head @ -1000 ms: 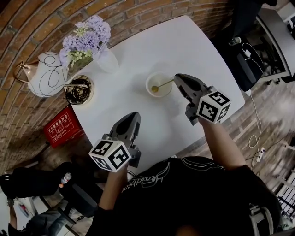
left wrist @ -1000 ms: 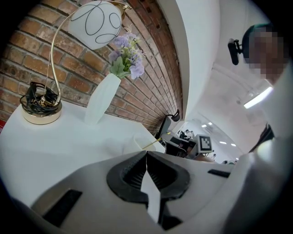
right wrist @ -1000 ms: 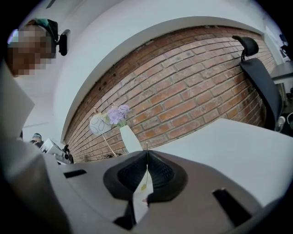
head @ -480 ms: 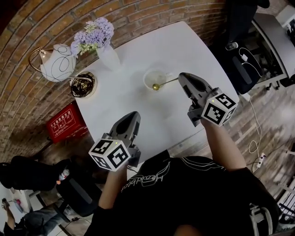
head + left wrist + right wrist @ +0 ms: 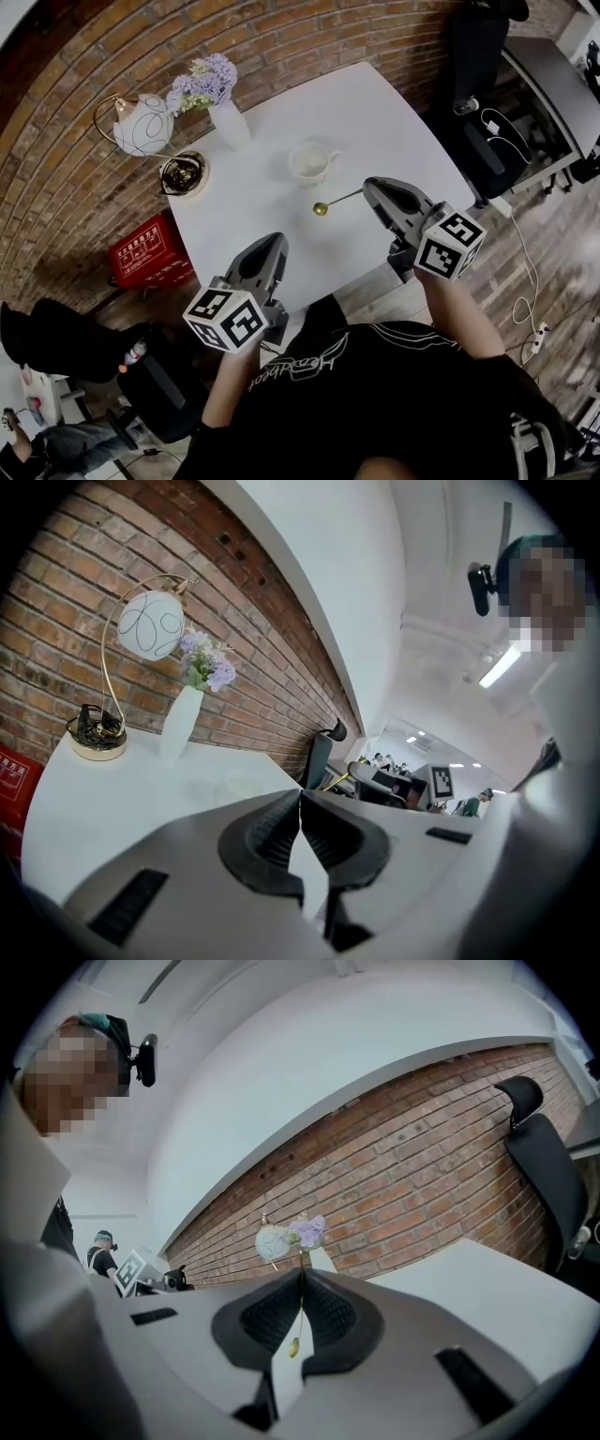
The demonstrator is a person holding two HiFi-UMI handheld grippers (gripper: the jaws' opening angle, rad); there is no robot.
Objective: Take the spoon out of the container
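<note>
Change: the spoon (image 5: 337,201) has come out of the container (image 5: 308,162) and is now held over the bench (image 5: 375,112), on the person's side of the container.
Right claw (image 5: 368,188): clenched on the spoon's handle end.
Spoon axis: runs leftward from the right claw, with the bowl farthest out.
Left claw (image 5: 273,240): closed, empty, farther from the spoon.
Count: one spoon, one container, two claws.

The black shirt (image 5: 412,403) has curly white writing across it, too bent to read. The red plastic crate (image 5: 150,264) has white letters, too small to read.
</note>
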